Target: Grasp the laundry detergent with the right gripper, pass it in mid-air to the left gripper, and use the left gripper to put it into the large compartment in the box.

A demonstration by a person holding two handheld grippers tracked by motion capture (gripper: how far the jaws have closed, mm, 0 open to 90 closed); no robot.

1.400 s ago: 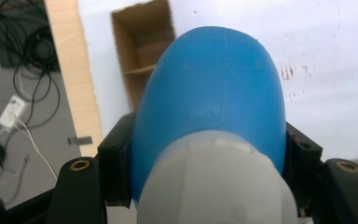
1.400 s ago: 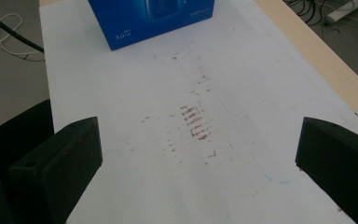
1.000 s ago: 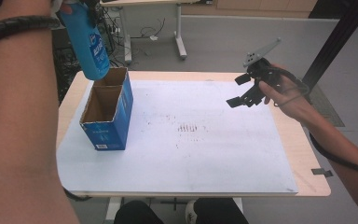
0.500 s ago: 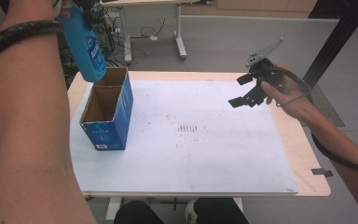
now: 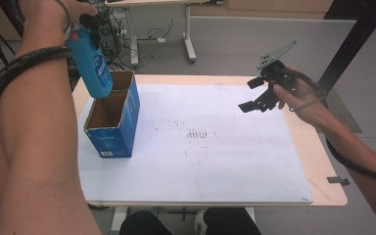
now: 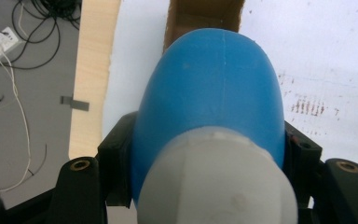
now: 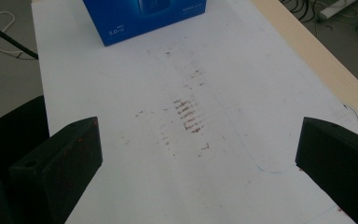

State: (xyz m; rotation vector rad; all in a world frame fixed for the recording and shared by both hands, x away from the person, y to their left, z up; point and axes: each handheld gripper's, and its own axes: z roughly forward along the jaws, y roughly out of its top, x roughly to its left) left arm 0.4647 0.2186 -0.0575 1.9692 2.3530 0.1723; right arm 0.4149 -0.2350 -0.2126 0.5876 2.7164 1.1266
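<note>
A: Left claw (image 5: 89, 22) clenched on the blue bottle (image 5: 92, 66), bottom end just over the open blue box (image 5: 111, 128)!
B: Right claw (image 5: 255, 94) (jaws spread wide, gripping nothing) hovers above the white surface (image 5: 215, 161).

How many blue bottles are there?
1. The blue bottle is clamped in the left gripper, tilted above the open blue box at the table's left. Others could be hidden inside the box.
</note>
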